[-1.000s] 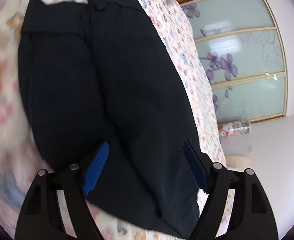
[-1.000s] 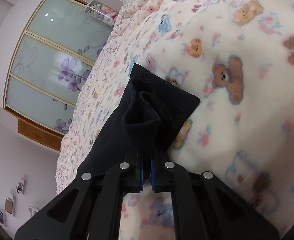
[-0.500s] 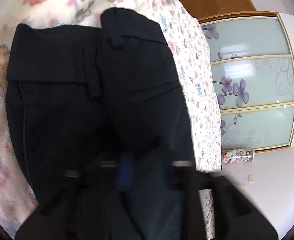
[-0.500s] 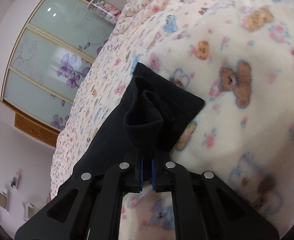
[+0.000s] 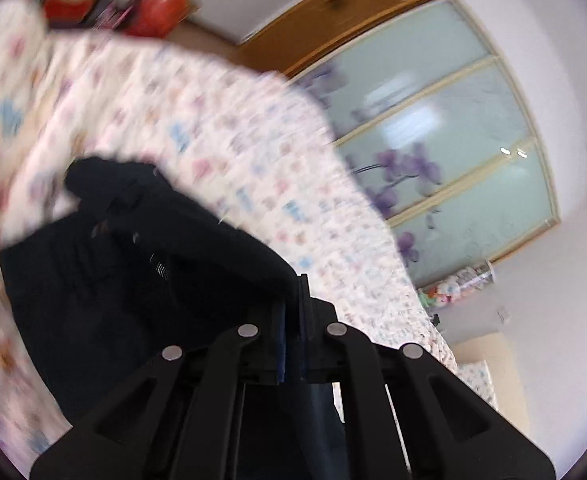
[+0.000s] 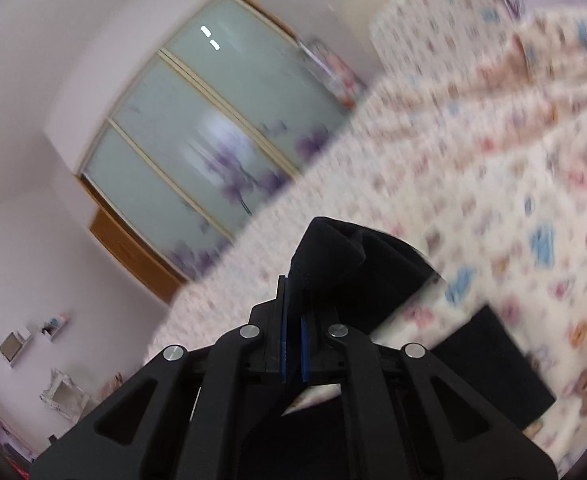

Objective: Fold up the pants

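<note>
Gripping pants [image 5: 141,280], shelves [image 6: 13,348] right-view only

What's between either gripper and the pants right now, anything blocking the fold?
Nothing visible. The left gripper and the right gripper each have their jaws shut directly on the black pants. Around the pants only the patterned bedspread shows; no other object lies on it in either blurred view.

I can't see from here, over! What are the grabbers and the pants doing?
Left gripper shut on pants. Right gripper shut on pants too. Pants partly lifted off blanket. Nothing in the way.
</note>
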